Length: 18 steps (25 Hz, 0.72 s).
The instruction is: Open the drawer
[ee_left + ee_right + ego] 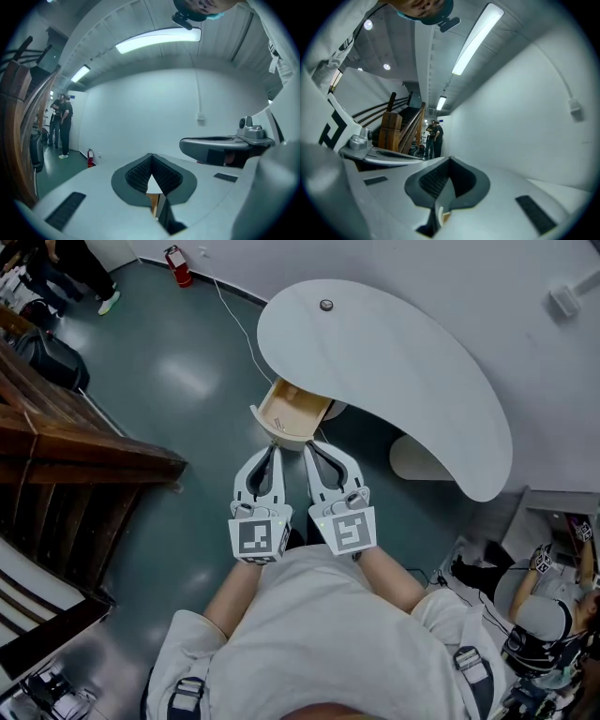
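Note:
The wooden drawer (292,413) stands pulled out from under the white curved table (394,362), and its light wood inside shows. My left gripper (275,448) and right gripper (309,444) are held side by side in front of the person's chest, with their tips just short of the drawer's front edge and apart from it. Both are shut with nothing in them. In the left gripper view the left gripper (151,157) has its dark pads meeting, with a sliver of the drawer's wood (153,202) below them. The right gripper (449,161) looks the same in its own view.
A wooden staircase (66,456) fills the left side. A red fire extinguisher (178,265) stands by the far wall, and a white cable (234,315) runs across the floor. People stand at the far left (62,124). A seated person (553,596) is at the lower right.

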Available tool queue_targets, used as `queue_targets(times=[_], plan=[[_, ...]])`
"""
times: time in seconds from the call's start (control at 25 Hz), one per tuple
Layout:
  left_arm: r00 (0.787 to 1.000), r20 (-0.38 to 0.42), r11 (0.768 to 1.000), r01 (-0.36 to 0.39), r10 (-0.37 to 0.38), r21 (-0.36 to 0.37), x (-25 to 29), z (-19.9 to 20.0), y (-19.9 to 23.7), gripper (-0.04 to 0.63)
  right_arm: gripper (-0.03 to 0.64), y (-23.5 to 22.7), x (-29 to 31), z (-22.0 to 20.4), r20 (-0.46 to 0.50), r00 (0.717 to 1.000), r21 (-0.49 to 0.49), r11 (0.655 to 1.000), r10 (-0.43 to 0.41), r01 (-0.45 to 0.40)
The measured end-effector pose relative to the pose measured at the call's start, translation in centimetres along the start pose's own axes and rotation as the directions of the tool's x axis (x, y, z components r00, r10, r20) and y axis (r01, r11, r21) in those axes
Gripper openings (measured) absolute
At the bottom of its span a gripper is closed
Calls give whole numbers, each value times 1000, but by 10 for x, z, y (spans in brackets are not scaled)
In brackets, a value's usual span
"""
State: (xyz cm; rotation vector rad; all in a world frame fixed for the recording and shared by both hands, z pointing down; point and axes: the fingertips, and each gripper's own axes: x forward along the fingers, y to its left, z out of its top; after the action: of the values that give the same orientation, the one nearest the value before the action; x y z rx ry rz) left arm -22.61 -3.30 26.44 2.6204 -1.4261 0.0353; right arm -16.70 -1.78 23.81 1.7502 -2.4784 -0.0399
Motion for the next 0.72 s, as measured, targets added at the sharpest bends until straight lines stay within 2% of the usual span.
queue_targets(times=[0.72], plan=[[1000,17,1000,4,-4,0,-13,7,13,5,11,19,8,7,-1,1000,-50,999,-5,5]])
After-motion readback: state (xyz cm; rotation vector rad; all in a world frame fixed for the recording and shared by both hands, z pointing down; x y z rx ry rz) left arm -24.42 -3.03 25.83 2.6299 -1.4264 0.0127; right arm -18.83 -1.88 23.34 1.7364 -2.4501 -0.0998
